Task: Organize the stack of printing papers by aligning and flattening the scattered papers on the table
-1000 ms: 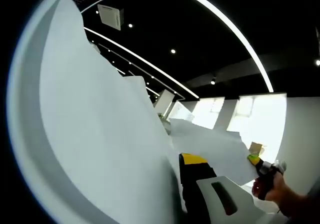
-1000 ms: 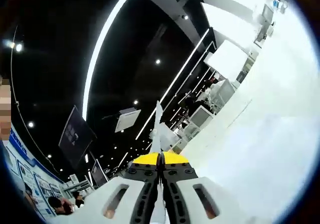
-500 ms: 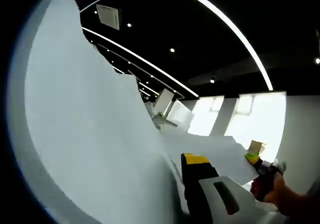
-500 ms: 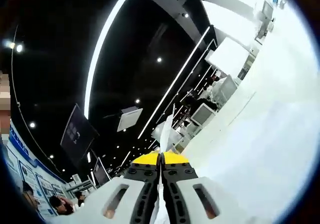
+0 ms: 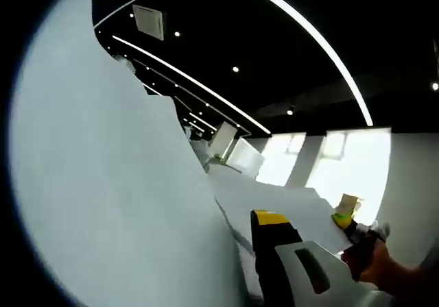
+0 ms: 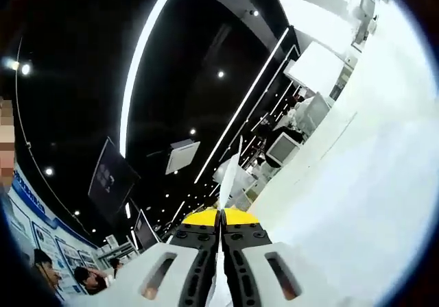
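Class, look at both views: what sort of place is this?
Probably a large exhibition hall or showroom: a dark ceiling with long white light strips, a hanging dark display screen, and blue poster boards with people standing nearby.

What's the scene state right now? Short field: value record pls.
right gripper: shut on a paper sheet, seen edge-on rising between its yellow tips
left gripper: one yellow-tipped jaw shows beside the papers; open or shut cannot be told
papers: large white sheets lifted, filling the left side of the left gripper view
other gripper in left gripper view: held by a hand at lower right, at the far edge of the sheet
surroundings: dark ceiling with light strips
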Motion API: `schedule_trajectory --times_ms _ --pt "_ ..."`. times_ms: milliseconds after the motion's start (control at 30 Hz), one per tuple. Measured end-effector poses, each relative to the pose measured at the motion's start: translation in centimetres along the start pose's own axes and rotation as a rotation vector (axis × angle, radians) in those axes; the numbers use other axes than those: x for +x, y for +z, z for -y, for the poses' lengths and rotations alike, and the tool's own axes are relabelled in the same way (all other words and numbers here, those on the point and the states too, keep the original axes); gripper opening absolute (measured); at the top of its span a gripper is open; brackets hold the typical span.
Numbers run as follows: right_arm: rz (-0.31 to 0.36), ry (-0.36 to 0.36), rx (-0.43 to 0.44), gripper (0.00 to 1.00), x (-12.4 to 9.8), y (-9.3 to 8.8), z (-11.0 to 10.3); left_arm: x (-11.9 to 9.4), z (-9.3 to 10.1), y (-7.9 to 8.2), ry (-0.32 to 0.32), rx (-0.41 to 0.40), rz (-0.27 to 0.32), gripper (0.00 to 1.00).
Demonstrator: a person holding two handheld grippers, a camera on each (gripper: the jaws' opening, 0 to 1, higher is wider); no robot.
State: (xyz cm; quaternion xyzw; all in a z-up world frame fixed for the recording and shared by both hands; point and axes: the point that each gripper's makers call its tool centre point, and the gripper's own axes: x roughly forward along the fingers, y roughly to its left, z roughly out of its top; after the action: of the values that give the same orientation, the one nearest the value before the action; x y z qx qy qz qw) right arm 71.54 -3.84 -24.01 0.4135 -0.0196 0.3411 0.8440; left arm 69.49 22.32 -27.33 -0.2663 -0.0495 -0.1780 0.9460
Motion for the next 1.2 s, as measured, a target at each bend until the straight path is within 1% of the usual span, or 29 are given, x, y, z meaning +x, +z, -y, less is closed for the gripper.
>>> schedule_trajectory --times_ms 33,67,267,433,567,733,833,900,967,1067,1200 --pt "-0.047 0.015 0.005 0.0 0.1 -0.8 -0.2 0.0 0.0 0.0 -0.001 0.001 0.0 0.22" --pt "-0.073 0.017 0.004 0.0 0.2 -1.3 -0.2 0.0 0.0 0.0 -0.001 0.001 0.0 0.22" --pt "-0.147 0.033 -0.069 0.0 0.7 -2.9 -1.1 0.1 0.1 -0.1 -0.006 0.002 -0.004 0.22" --pt "-0.163 0.035 -0.104 0.0 0.9 -3.2 -1.4 0.1 0.1 -0.1 -0.007 0.001 -0.006 0.22" --pt "-0.186 0.042 -0.087 0.0 1.2 -3.8 -1.5 0.1 0.2 -0.1 -0.007 0.001 -0.006 0.22" --pt "-0.231 0.059 -0.08 0.0 1.4 -5.0 -2.2 0.1 0.2 -0.2 -0.007 0.002 -0.007 0.22" --pt "-0.249 0.066 -0.074 0.0 1.4 -5.4 -2.4 0.1 0.2 -0.2 -0.008 0.002 -0.007 0.22" --pt "-0.278 0.073 -0.066 0.0 1.5 -6.0 -2.6 0.1 0.2 -0.1 -0.009 0.002 -0.008 0.22" --pt "-0.299 0.074 -0.076 0.0 1.6 -6.5 -2.8 0.1 0.2 -0.1 -0.009 0.002 -0.008 0.23" --pt "-0.308 0.079 -0.082 0.0 1.7 -6.9 -3.0 0.1 0.2 -0.1 -0.011 0.002 -0.009 0.23" --pt "-0.343 0.09 -0.06 0.0 1.8 -7.9 -3.3 0.1 0.2 -0.1 -0.014 0.004 -0.01 0.24"
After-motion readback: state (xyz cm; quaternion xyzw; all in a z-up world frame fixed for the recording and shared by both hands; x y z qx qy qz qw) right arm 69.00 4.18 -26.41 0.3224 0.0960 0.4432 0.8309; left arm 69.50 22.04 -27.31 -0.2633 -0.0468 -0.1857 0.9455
